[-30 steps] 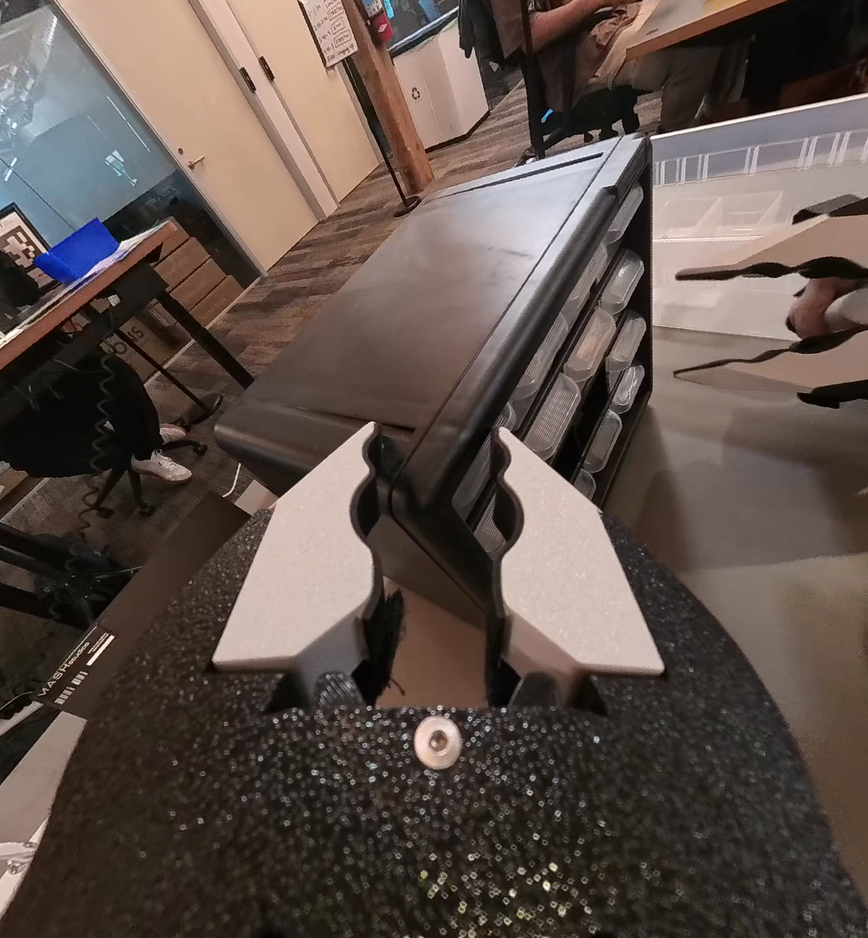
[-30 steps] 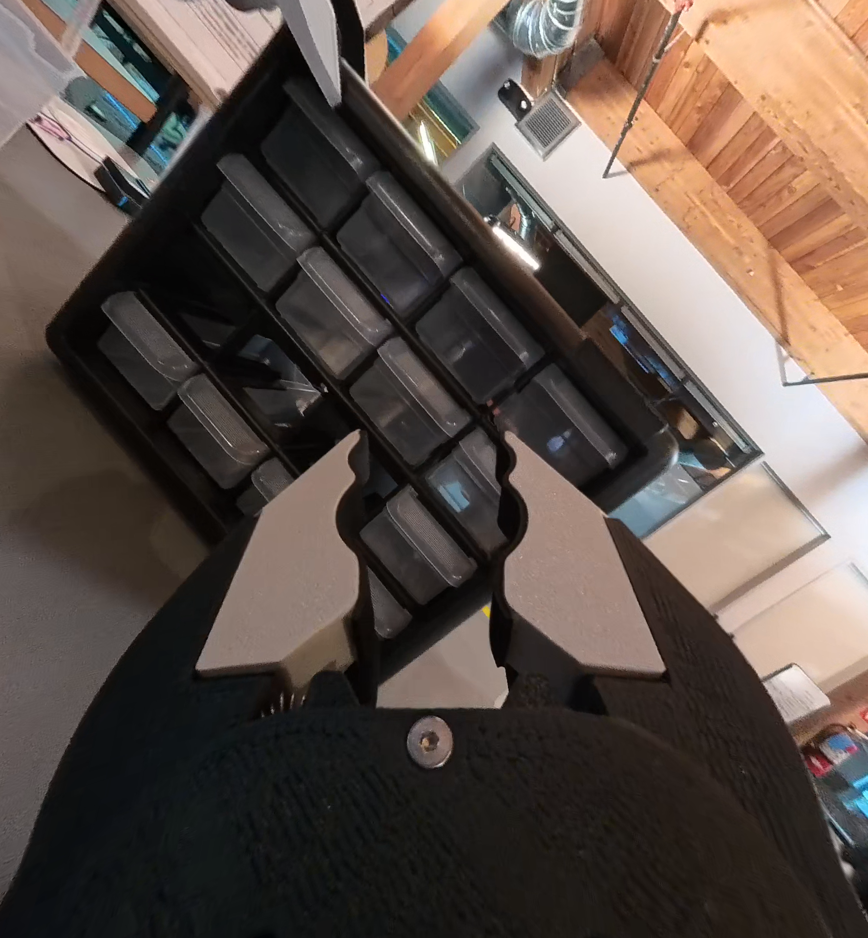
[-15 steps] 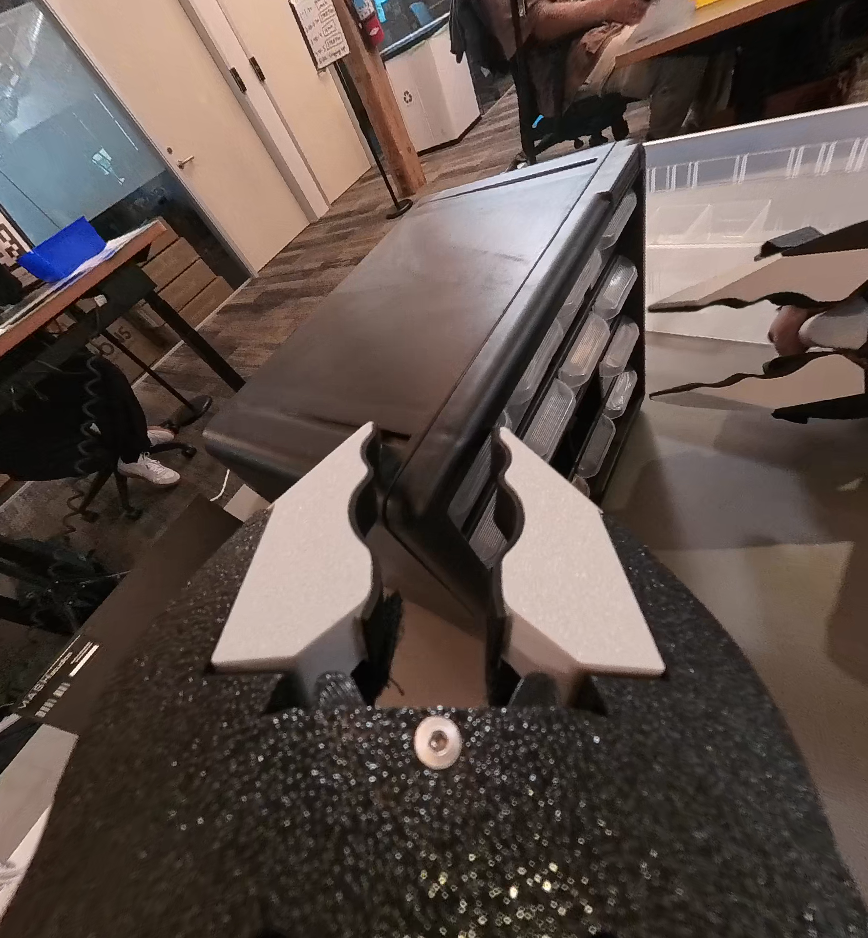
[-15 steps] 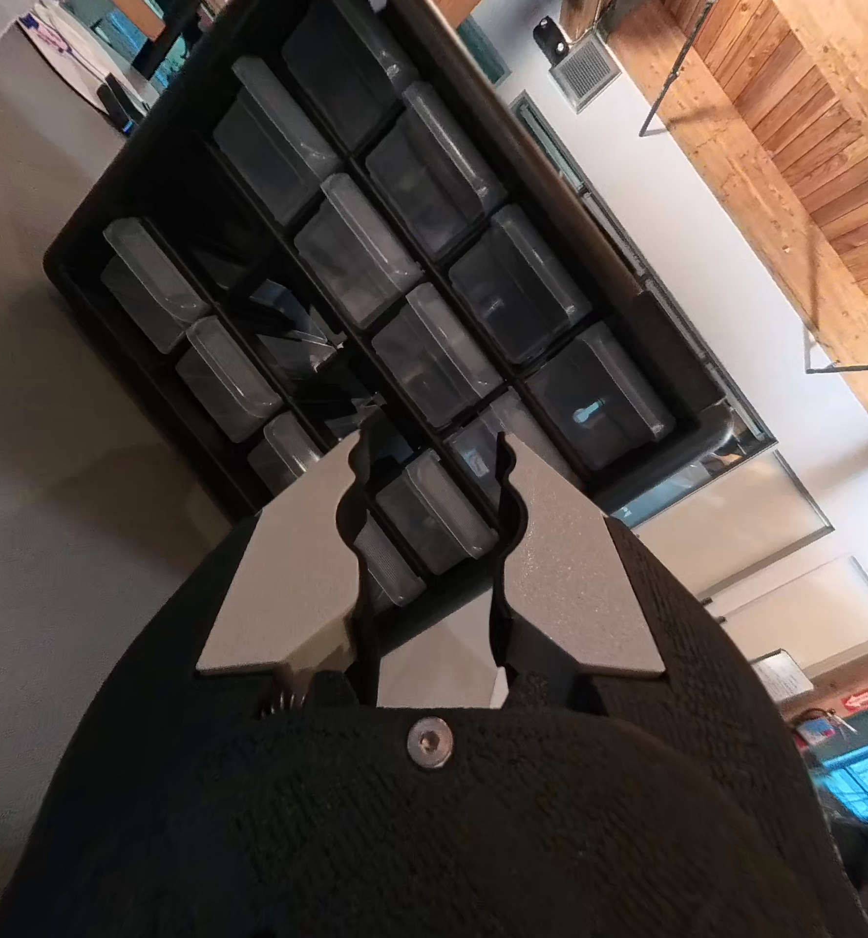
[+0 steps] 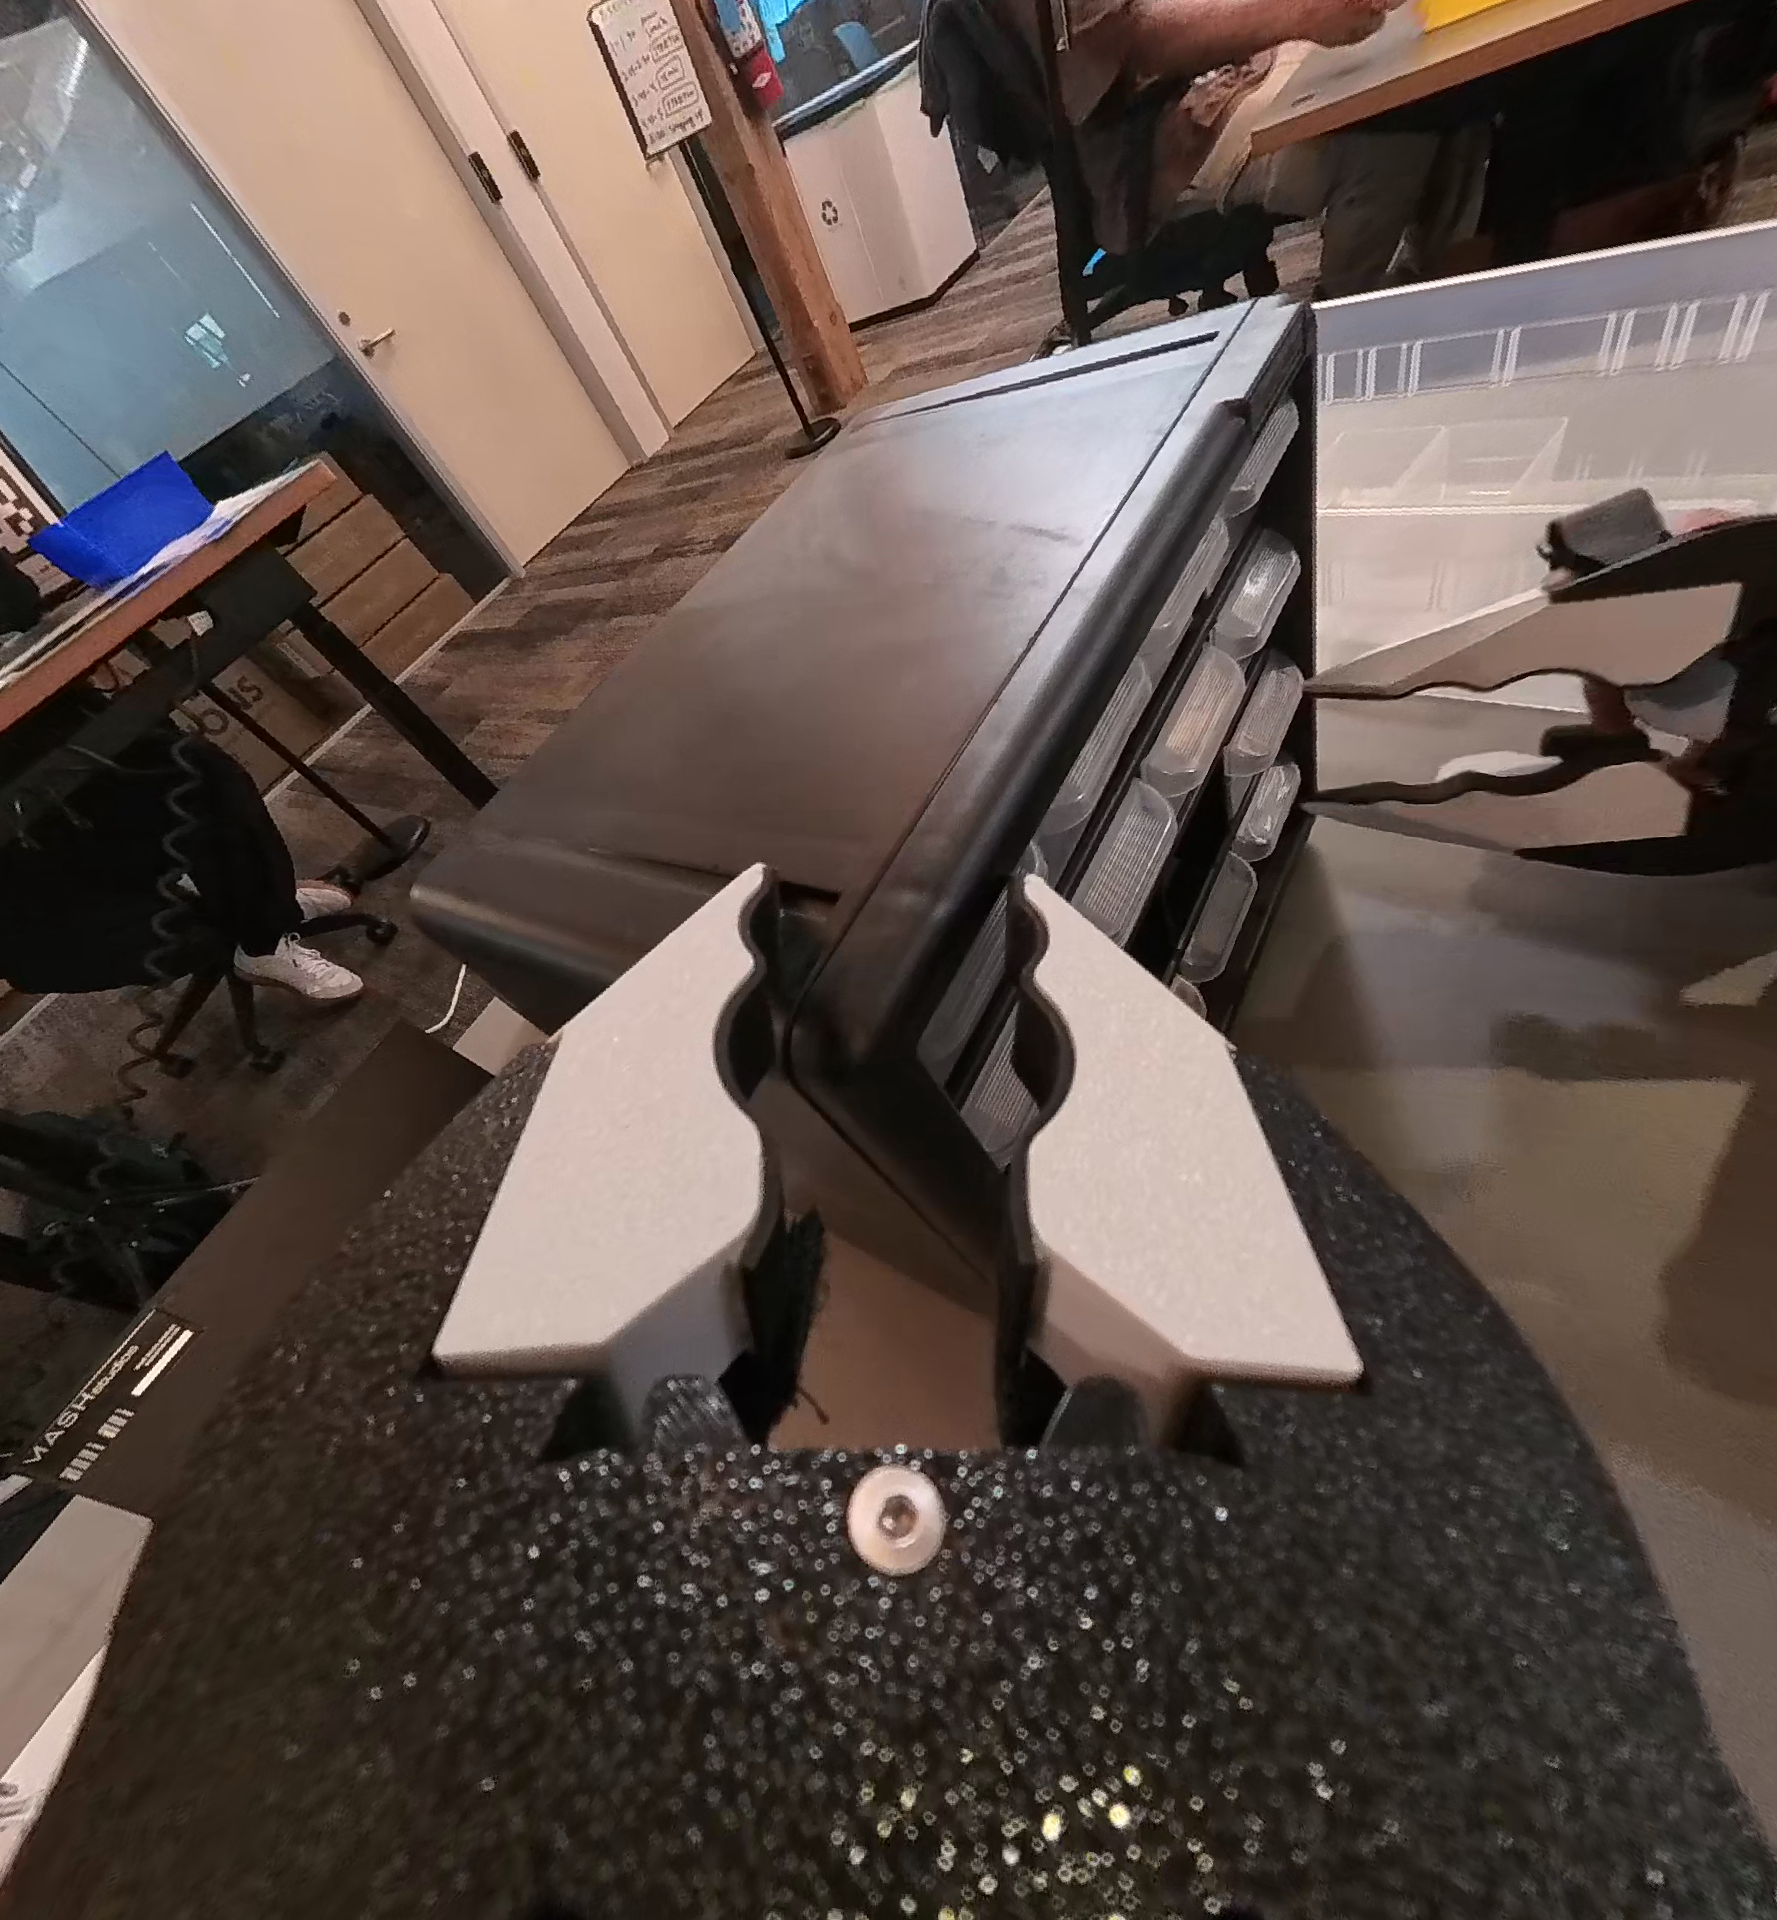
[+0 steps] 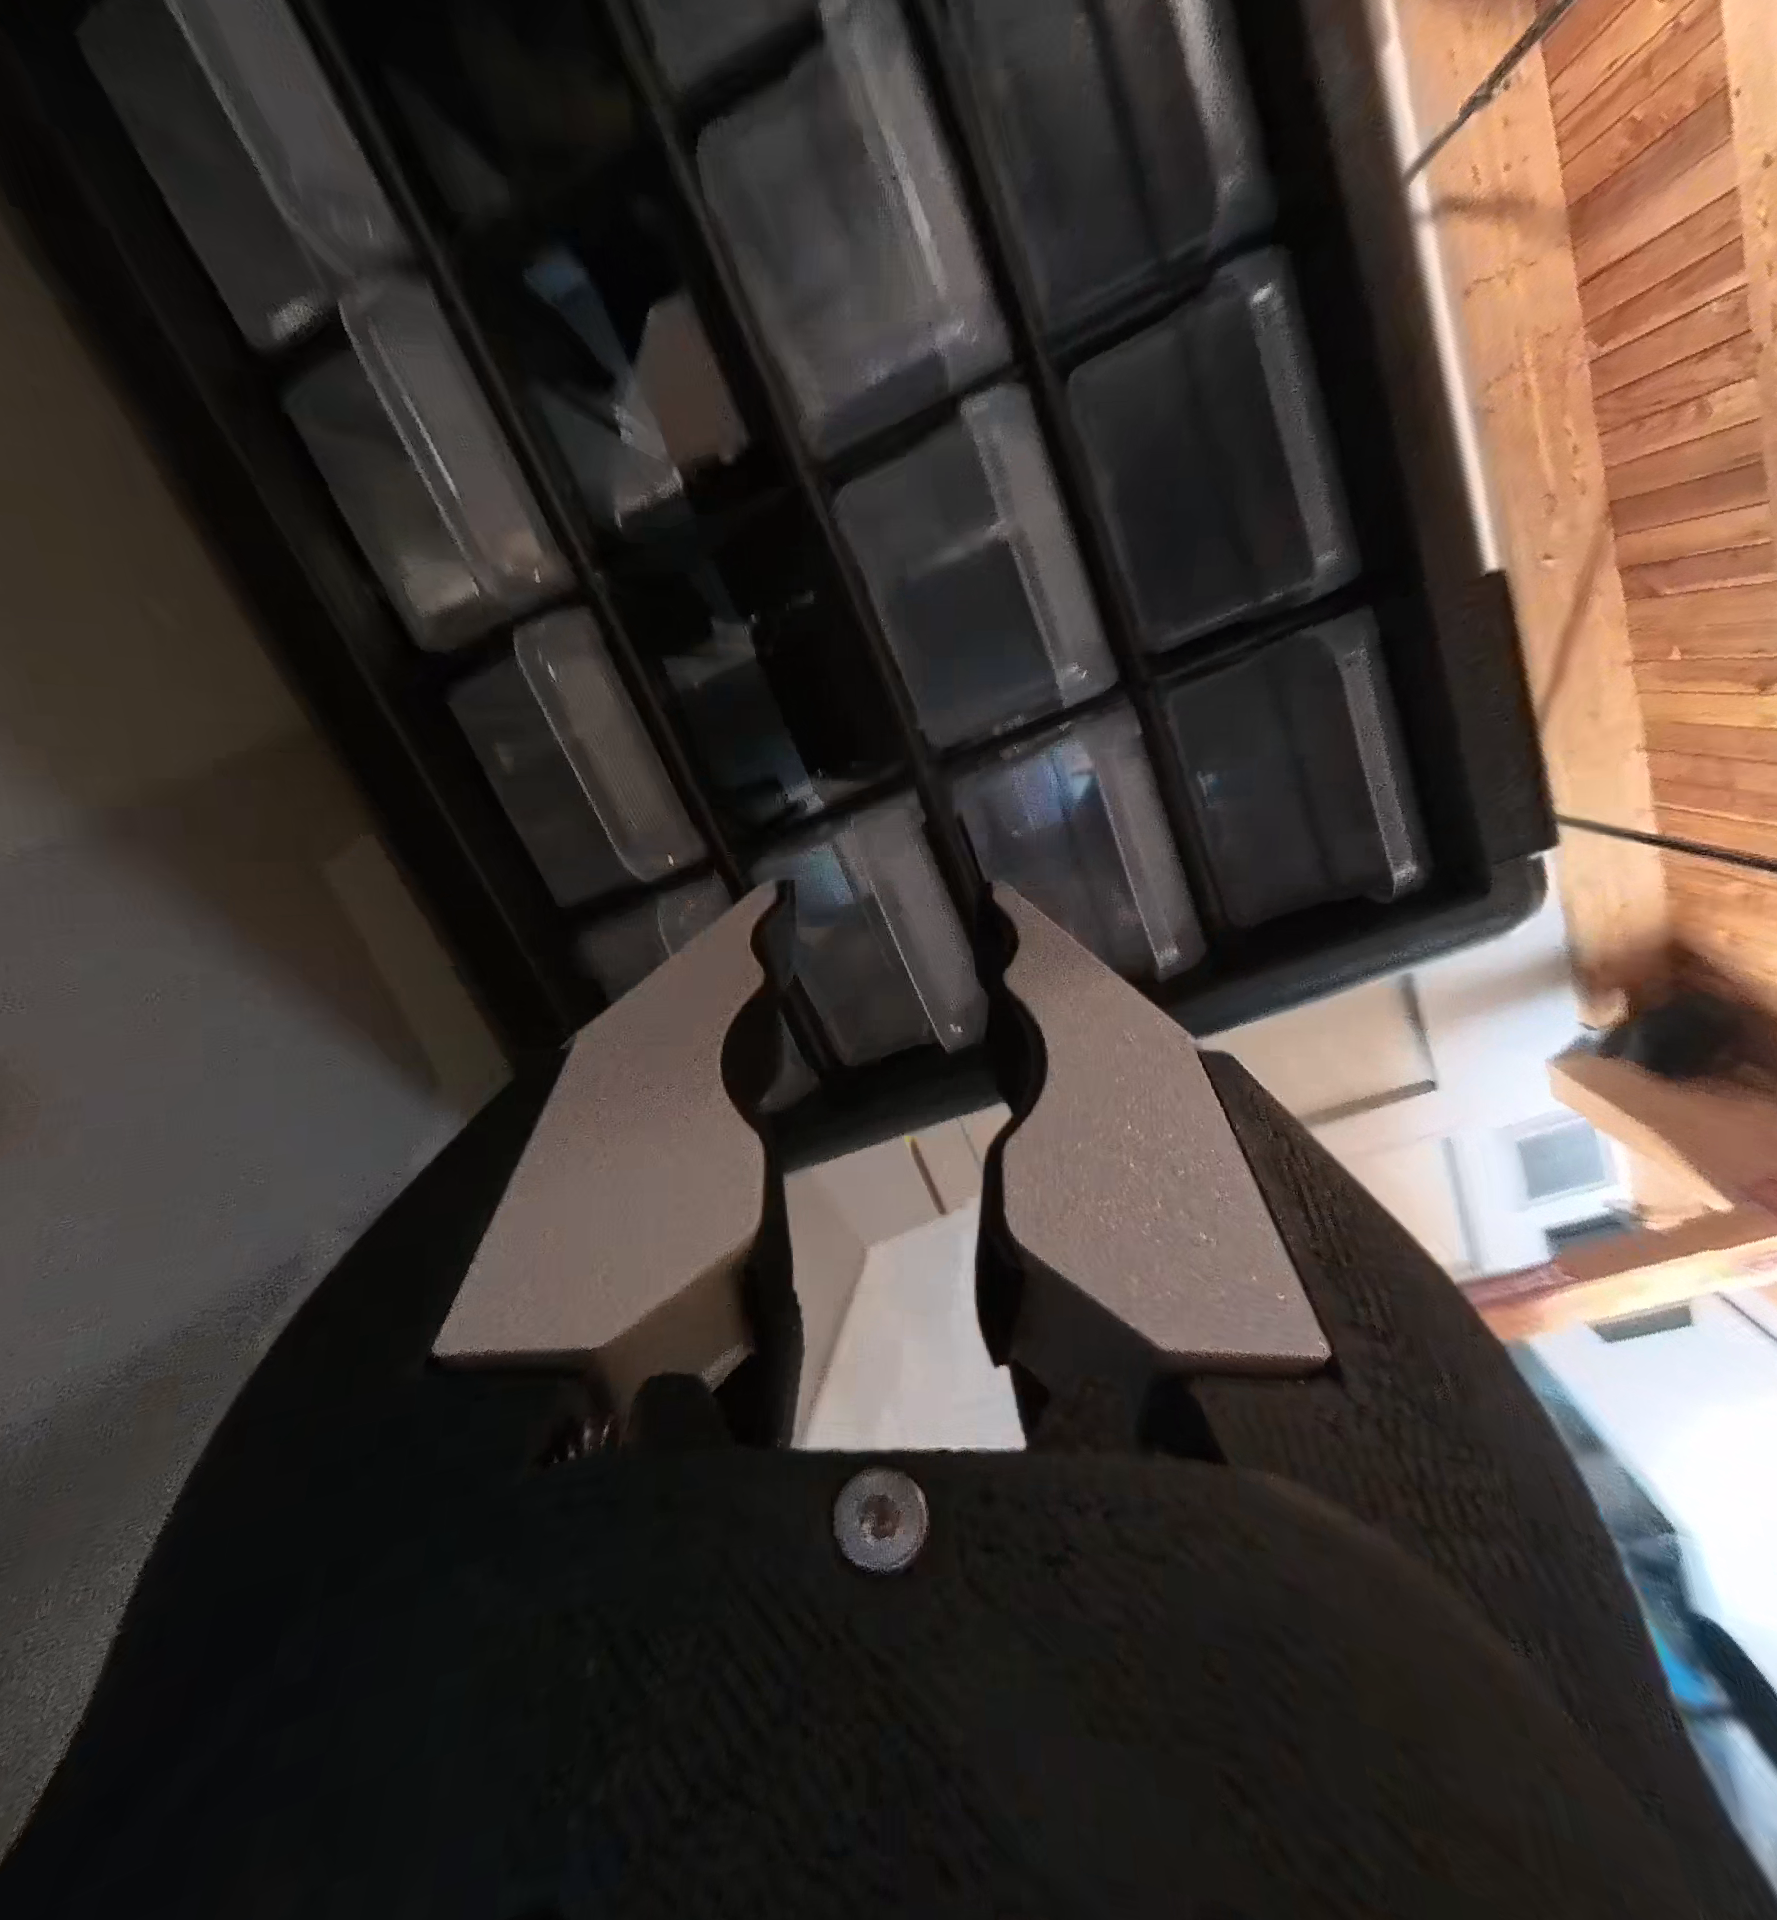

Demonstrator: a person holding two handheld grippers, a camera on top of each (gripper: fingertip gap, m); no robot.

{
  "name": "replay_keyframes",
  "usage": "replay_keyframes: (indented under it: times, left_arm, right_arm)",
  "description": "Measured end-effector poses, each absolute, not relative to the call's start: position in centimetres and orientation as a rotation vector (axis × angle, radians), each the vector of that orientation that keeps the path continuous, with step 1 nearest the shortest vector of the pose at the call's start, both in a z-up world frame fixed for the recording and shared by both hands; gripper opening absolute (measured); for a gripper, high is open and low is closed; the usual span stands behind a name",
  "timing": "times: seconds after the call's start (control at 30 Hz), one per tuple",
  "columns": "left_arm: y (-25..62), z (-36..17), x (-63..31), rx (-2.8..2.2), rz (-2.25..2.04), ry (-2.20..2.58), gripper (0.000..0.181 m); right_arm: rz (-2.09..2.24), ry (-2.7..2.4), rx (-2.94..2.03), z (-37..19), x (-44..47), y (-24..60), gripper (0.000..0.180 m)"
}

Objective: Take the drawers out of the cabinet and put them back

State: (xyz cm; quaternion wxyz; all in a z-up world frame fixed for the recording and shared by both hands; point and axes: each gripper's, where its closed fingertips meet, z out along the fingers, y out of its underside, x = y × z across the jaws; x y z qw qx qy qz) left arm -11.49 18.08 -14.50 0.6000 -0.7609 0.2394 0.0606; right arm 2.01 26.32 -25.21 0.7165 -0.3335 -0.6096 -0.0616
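Note:
A black cabinet (image 5: 863,665) with several clear drawers stands on a grey table. My left gripper (image 5: 889,935) straddles its near top front edge, fingers closed against the rim. My right gripper (image 6: 884,904) is open and close to the cabinet front (image 6: 1486,727). Its fingertips sit on either side of a clear drawer (image 6: 863,935) at one end of the grid; I cannot tell if they touch it. It also shows in the left wrist view (image 5: 1315,743), open, at the far end of the drawer front. Some slots (image 6: 759,675) in one column look dark and empty.
The grey table top (image 5: 1486,1195) stretches in front of the cabinet. A clear plastic bin (image 5: 1590,436) stands behind it. Beyond are a desk (image 5: 136,582) with a blue folder, an office chair and a seated person (image 5: 1175,104).
My right gripper has moved in close to the cabinet front, toward a drawer at the end of the grid. My left gripper has stayed on the cabinet's edge.

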Motion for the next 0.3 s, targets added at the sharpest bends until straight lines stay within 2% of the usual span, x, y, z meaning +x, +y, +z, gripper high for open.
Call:
replay_keyframes:
  times: [0.23,0.3]
  left_arm:
    - [18.1,-14.5,-11.5,-1.753,0.122,0.554,0.041]
    - [18.1,-14.5,-11.5,-1.749,0.113,0.553,0.041]
  right_arm:
    - [-0.324,-1.369,-0.699,-25.7,2.1,28.4,0.027]
    - [-0.364,-1.341,-0.691,-25.2,2.2,28.6,0.019]
